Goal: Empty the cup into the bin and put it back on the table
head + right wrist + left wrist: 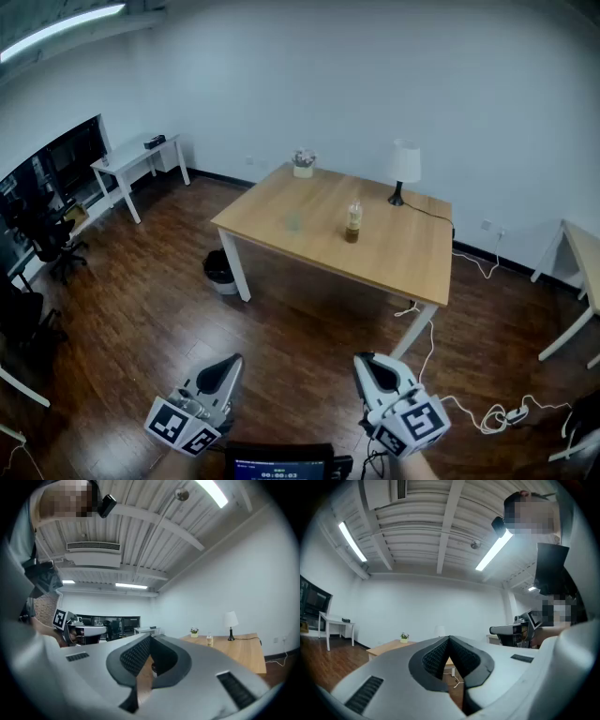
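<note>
a dark wooden floor is filling most of the room, with white walls behind and a pale wooden table (394, 253) standing well ahead of the person. on its top a bottle (353, 222) is standing near the middle, a lamp (404, 169) is sitting at the far edge and a small potted plant (303, 163) at the far left corner. the cup (293, 223) is showing only as a faint, see-through shape on the table to the left of the bottle (too small here to say what is in it). the black bin (219, 271) is sitting on the floor just beside the table's near left leg.

the left gripper (234, 360) and the right gripper (360, 362) are hovering low in the head view, well apart from the table. each one's jaws are pressing together at the tips with nothing between them.

judging from this, the task is only at its approach: nothing is being carried. the next move is calling for walking up to the table, parting one pair of jaws and bringing them around the cup's wall, keeping clear of the bottle standing near it.
</note>
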Tool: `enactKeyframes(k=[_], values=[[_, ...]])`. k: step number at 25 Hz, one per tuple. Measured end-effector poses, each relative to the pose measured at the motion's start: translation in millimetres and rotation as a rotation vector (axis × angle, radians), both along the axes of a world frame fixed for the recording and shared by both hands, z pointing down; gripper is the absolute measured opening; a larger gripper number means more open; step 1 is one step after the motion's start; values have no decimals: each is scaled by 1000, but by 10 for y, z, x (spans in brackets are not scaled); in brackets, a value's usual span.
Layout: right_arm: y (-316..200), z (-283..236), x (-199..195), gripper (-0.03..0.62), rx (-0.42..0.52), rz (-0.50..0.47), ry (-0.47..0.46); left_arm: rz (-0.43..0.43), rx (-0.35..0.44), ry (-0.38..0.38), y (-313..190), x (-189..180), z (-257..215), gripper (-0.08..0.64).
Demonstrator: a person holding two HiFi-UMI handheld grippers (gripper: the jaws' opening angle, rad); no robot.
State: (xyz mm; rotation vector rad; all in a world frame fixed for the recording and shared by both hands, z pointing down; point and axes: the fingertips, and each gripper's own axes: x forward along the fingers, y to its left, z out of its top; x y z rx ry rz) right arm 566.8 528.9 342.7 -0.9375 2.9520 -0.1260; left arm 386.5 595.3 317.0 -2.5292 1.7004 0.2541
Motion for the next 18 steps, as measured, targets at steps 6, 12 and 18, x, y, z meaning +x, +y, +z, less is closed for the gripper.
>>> enactKeyframes(k=[6,12,18], values=[[-143,70,101,0,-16,-19,18,-26,12,5,-112,113,56,0],[-415,80,-51,0,-15,-35,26,-65,11,25,-376,-24,110,0],[-820,104,-479,0,-13,-46,48,-103,4,52,-814,-446,165,0]])
